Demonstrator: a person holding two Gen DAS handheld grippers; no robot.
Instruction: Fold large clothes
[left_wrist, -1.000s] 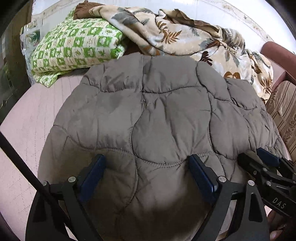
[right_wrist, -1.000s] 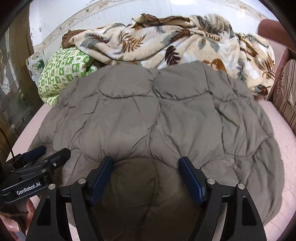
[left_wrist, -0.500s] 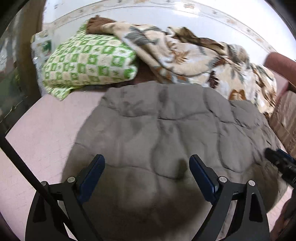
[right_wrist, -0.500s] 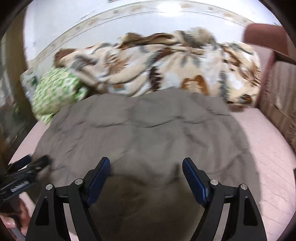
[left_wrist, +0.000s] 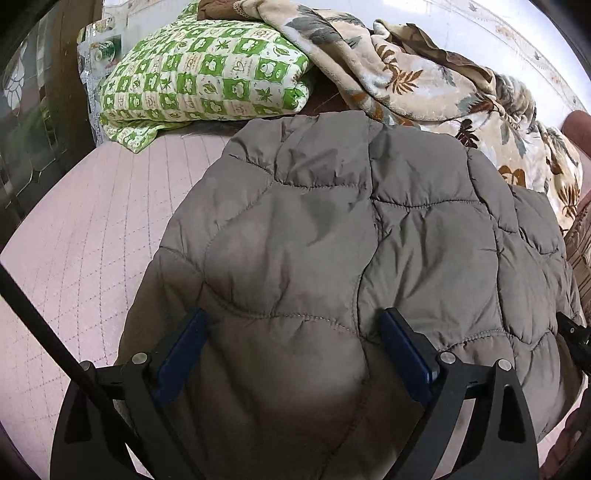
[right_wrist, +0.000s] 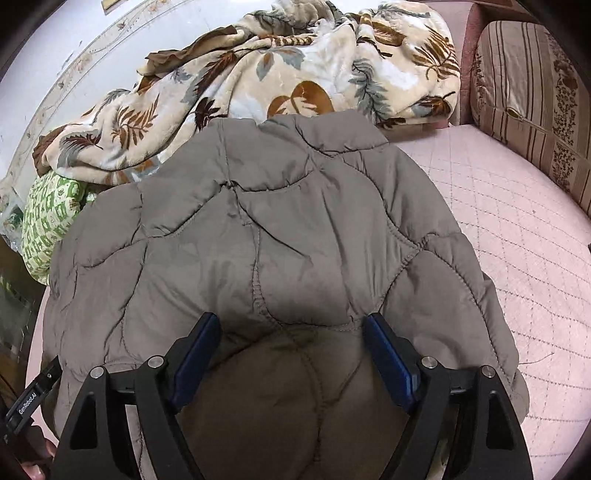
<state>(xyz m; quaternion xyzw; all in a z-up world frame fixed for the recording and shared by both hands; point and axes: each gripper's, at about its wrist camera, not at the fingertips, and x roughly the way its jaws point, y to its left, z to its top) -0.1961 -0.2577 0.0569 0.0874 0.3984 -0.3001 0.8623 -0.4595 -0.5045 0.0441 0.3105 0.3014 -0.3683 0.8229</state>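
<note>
Looking along the left gripper (left_wrist: 291, 347), the grey-brown quilted puffer jacket (left_wrist: 351, 236) is seen spread on the pink quilted bed cover (left_wrist: 92, 229), directly ahead and beneath wide-spread jaws; nothing is gripped. Its long axis runs away toward the green-checked pillow (left_wrist: 199, 77).

From the right wrist, the right gripper (right_wrist: 291, 350) is likewise held wide over the jacket's near hem, collar farthest away against the leaf-print fleece blanket (right_wrist: 258, 74). Neither gripper is judged nearer.
</note>
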